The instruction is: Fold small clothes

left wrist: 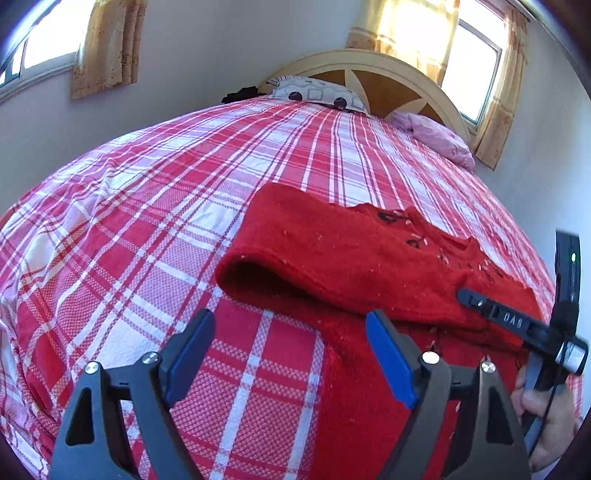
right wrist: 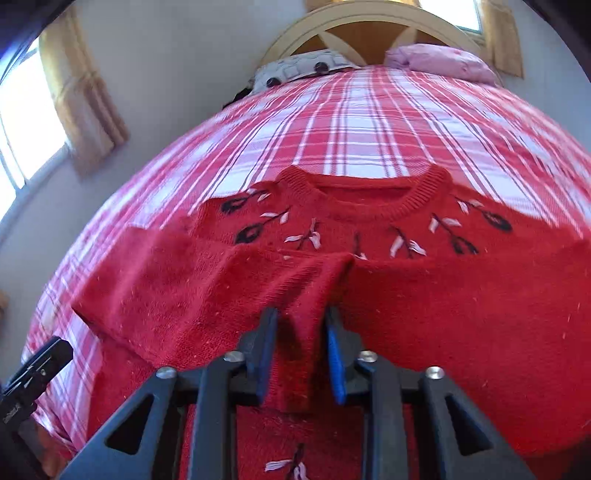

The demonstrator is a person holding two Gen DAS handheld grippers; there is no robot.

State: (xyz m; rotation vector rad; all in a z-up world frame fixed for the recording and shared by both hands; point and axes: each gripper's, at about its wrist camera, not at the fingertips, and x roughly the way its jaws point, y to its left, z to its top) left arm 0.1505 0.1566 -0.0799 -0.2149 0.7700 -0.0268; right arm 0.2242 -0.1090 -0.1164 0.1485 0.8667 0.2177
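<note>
Two grippers work over one red sweater [right wrist: 461, 295] that lies on a bed covered by a red-and-white plaid bedspread [left wrist: 155, 206]. From the right wrist camera the sweater lies face up with its ribbed neckline [right wrist: 365, 195] at 12 o'clock, toward the cream headboard [right wrist: 362, 22], so its collar-to-hem axis runs from 12 to 6 o'clock; black and pale stitched sprigs ring the neckline. The right gripper [right wrist: 300, 354] has its blue-padded fingers pressed in on a raised fold of red knit at the middle of the sweater, and the cloth fills the gap between them. A sleeve [right wrist: 155, 295] comes in from 9 o'clock and crosses over the chest toward that pinch. In the left wrist camera the same sleeve [left wrist: 295, 243] lies as a long band from 10 toward 3 o'clock, with its folded edge lifted off the bedspread. The left gripper [left wrist: 291, 354] is spread wide with nothing between its fingers; one finger sits over bare plaid, the other over the edge of the red knit. At 4 o'clock in that view the right gripper [left wrist: 469, 297] reaches onto the sweater. A patterned pillow [right wrist: 303, 68] and a pink pillow [right wrist: 439, 61] rest by the headboard.
</note>
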